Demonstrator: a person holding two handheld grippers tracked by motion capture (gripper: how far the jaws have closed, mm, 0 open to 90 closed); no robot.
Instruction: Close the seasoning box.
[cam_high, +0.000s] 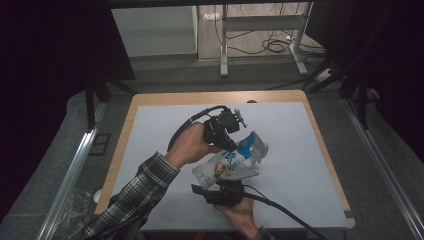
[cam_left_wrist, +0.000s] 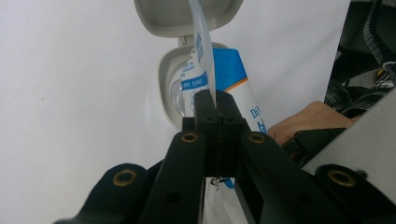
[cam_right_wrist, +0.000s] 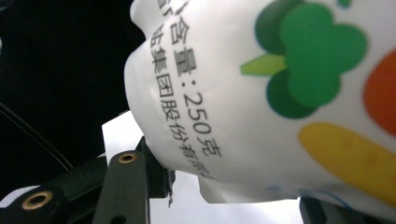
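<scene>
A white pouch (cam_high: 218, 166) with a blue top and printed vegetables is held tilted above the white mat (cam_high: 300, 150). Its grey flip lid (cam_left_wrist: 187, 14) stands open over the round opening (cam_left_wrist: 167, 79). My left gripper (cam_high: 231, 145) comes in from above, and in the left gripper view the left gripper (cam_left_wrist: 215, 100) is shut on a thin clear strip with blue print (cam_left_wrist: 201, 42) rising from that opening. My right gripper (cam_high: 226, 176) holds the pouch's lower end from the near side. The pouch (cam_right_wrist: 261, 93) bulges between the jaws of the right gripper (cam_right_wrist: 233, 186), pressed at both sides.
The mat lies on a wooden table (cam_high: 131, 112) with its front edge close to the person. Beyond the far edge stand metal desk legs (cam_high: 224, 45) and loose cables (cam_high: 275, 45) on the floor. Crumpled clear plastic (cam_high: 75, 210) lies at the lower left.
</scene>
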